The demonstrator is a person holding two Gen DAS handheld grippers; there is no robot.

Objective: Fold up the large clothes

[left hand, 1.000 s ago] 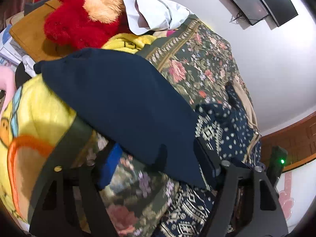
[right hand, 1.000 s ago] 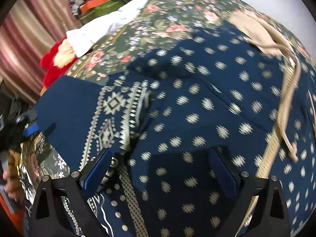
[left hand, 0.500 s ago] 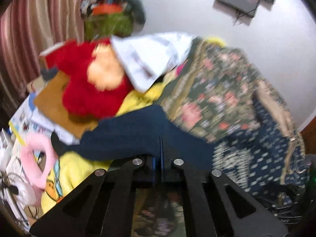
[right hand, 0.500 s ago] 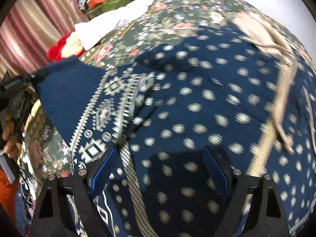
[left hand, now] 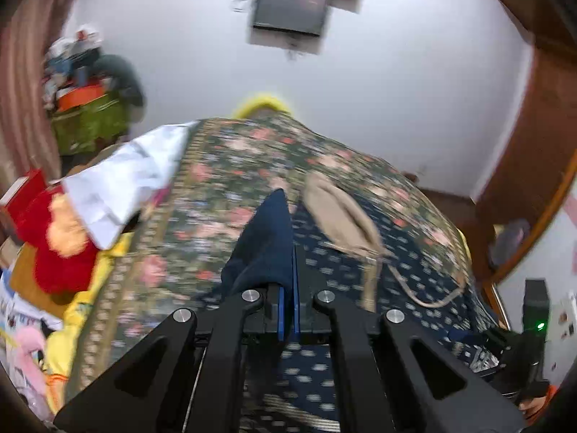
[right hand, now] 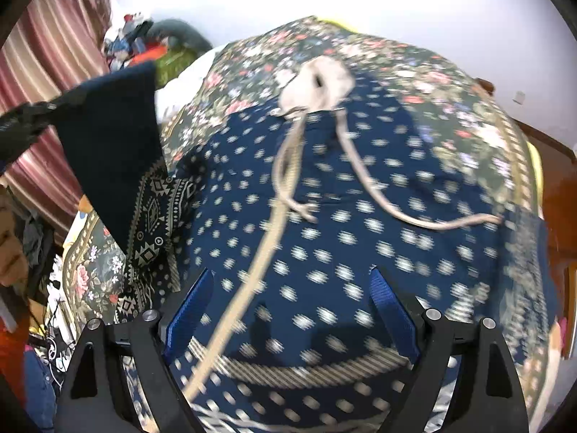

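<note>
The left wrist camera sits just behind the left tongs [left hand: 286, 310] and looks along them, tilted down over the bed [left hand: 223, 166] toward the far white wall [left hand: 396, 72] and the screen [left hand: 288, 14] mounted there. The right wrist camera looks more steeply down from behind the right tongs [right hand: 292, 310], close over the navy patterned garment [right hand: 360, 187]. Both views share the floral bedcover, the garment, the beige pouch [right hand: 317, 83] and the bed's far edge.

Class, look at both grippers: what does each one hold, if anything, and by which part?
The left gripper pinches the navy garment by a plain navy corner. The right gripper is open and holds nothing.
</note>
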